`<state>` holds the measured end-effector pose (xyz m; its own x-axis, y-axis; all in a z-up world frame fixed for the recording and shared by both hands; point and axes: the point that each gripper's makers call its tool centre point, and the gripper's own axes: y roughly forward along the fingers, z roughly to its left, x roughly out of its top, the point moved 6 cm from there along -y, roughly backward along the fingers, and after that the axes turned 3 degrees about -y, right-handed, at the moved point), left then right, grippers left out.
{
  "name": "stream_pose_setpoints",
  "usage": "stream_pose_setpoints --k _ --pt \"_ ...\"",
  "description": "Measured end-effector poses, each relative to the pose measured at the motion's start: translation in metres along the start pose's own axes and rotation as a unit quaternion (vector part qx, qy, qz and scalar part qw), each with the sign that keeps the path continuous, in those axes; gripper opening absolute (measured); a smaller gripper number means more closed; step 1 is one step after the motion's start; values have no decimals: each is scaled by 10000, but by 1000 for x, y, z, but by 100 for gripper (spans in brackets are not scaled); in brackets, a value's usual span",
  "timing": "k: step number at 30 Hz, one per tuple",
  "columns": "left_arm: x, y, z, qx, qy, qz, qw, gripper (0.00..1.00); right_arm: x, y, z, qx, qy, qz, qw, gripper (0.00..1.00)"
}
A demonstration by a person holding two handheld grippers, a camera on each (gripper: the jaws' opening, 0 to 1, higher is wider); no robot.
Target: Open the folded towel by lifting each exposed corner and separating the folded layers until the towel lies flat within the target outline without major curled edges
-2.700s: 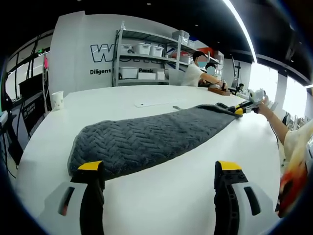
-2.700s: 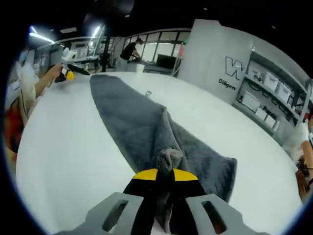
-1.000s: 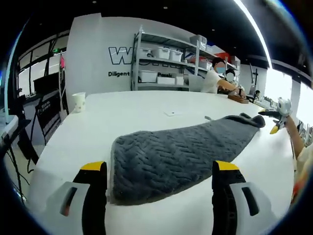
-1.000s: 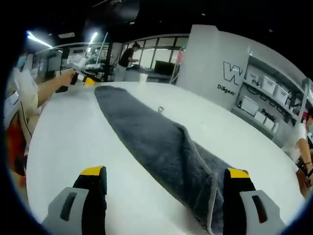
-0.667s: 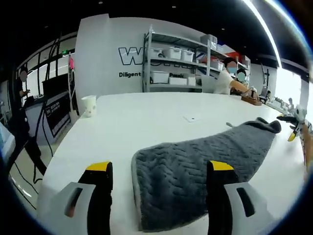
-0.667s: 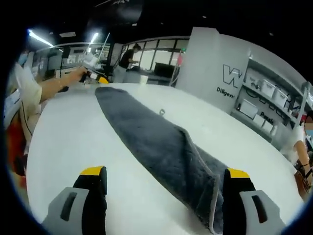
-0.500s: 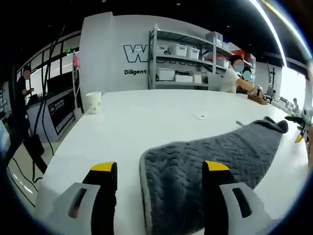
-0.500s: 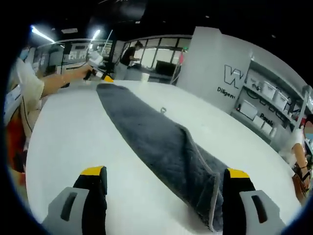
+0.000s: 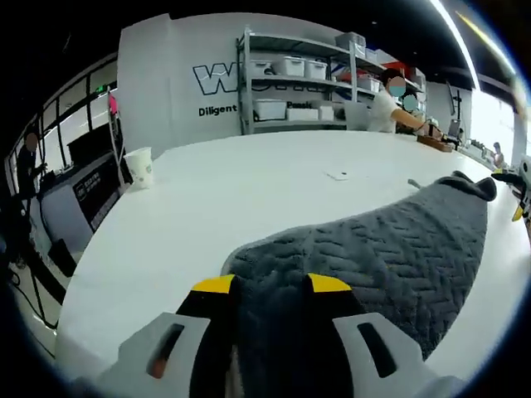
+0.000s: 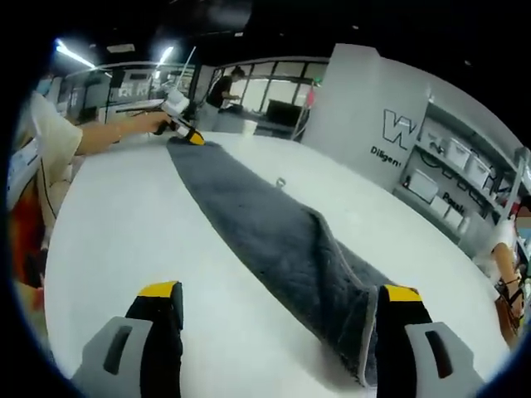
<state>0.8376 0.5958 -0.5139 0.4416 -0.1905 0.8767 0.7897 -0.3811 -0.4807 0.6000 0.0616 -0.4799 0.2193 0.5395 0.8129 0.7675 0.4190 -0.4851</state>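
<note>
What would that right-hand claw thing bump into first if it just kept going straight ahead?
Probably bare white table. The right gripper is open, and the long grey textured towel crosses the line farther ahead; its raised fold sits by the right-side jaw. Depth is hard to judge.

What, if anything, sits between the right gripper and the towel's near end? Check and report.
Nothing visible does. The right gripper is open, with bare white table between its jaws, and the grey towel has its near end by the right jaw. The left gripper is shut on the towel's far end.
</note>
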Motion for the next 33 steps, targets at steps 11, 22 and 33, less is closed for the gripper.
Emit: stream_pose_setpoints --k 11,22,33 --pt "-2 1 -12 -120 208 -57 9997 3 -5 -2 0 -44 47 21 10000 95" --pt "21 -25 -48 -673 347 -586 9954 3 -4 -3 1 -80 54 16 10000 96" --pt "8 -53 -115 -1739 1325 -323 9753 3 -1 0 5 17 -51 43 10000 96"
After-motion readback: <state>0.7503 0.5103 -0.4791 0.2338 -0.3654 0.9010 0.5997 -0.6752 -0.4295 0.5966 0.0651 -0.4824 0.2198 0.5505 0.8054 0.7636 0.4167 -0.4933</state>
